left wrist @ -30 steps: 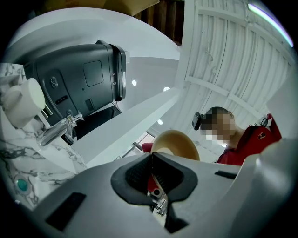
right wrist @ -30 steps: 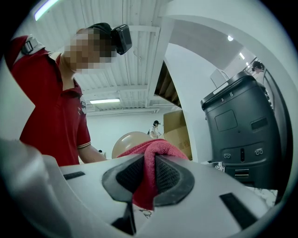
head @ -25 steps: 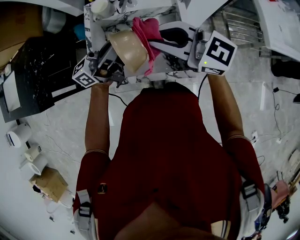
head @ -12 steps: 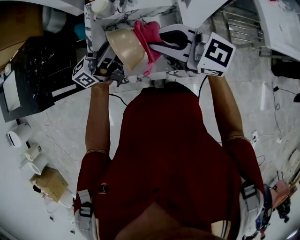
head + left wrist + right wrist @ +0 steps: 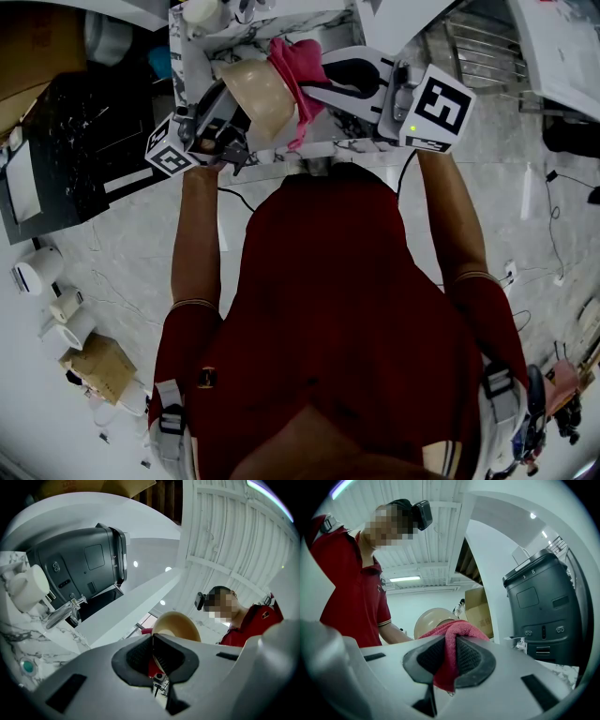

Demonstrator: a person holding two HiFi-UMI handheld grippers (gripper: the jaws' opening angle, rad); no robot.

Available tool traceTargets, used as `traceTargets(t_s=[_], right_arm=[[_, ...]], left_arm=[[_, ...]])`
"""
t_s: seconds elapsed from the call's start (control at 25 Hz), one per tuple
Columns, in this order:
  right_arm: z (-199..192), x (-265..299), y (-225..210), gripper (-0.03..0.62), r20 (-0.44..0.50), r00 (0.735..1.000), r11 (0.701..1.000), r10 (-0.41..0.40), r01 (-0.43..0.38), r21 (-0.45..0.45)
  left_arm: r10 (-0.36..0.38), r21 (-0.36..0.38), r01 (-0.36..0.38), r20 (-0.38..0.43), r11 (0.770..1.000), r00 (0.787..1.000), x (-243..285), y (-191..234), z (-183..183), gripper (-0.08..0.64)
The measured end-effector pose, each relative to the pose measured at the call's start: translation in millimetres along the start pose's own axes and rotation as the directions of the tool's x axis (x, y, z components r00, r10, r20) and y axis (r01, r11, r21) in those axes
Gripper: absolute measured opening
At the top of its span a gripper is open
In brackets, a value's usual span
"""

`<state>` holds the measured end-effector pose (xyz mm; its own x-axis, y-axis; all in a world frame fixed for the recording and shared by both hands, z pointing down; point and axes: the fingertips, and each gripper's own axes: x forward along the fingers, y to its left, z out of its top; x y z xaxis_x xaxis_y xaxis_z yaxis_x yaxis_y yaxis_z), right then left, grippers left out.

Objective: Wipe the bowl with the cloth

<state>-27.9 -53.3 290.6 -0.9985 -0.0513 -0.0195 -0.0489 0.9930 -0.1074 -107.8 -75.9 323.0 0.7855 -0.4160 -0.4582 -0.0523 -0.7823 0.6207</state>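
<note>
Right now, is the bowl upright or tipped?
Tipped. The left gripper clamps the rim of the bowl, holding it on its side, while the pink cloth in the right gripper lies against it.

cloth (image 5: 298, 66) seemingly slid up along bowl (image 5: 255, 94) rim, bowl slightly turned

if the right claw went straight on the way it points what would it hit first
Most likely the tan bowl, just beyond the red cloth the right claw grips, though depth is unclear.

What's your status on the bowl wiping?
Left gripper shut on rim of tan round bowl. Right gripper shut on pink terry cloth, against bowl. No obstruction seen.
</note>
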Motion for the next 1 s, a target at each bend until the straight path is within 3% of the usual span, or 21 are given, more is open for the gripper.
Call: traceTargets(t_s=[0.56,0.8,1.0], right_arm=[[-18,4,-7,0.046,-0.059,0.996,0.998,-0.065,0.064,-0.018],[-19,-2,-18,0.046,-0.07,0.981,0.982,-0.183,0.178,-0.068],[-30,-10,-36,0.046,-0.136,0.934,0.935,-0.33,0.304,-0.182]], left_arm=[[0.023,0.024,-0.023,-0.009,0.999,1.0,-1,-1,0,0.018],[0.068,0.032,-0.067,-0.004,0.997,0.998,-5,5,-2,0.018],[0.126,0.04,-0.126,-0.012,0.991,0.992,-6,15,-3,0.018]])
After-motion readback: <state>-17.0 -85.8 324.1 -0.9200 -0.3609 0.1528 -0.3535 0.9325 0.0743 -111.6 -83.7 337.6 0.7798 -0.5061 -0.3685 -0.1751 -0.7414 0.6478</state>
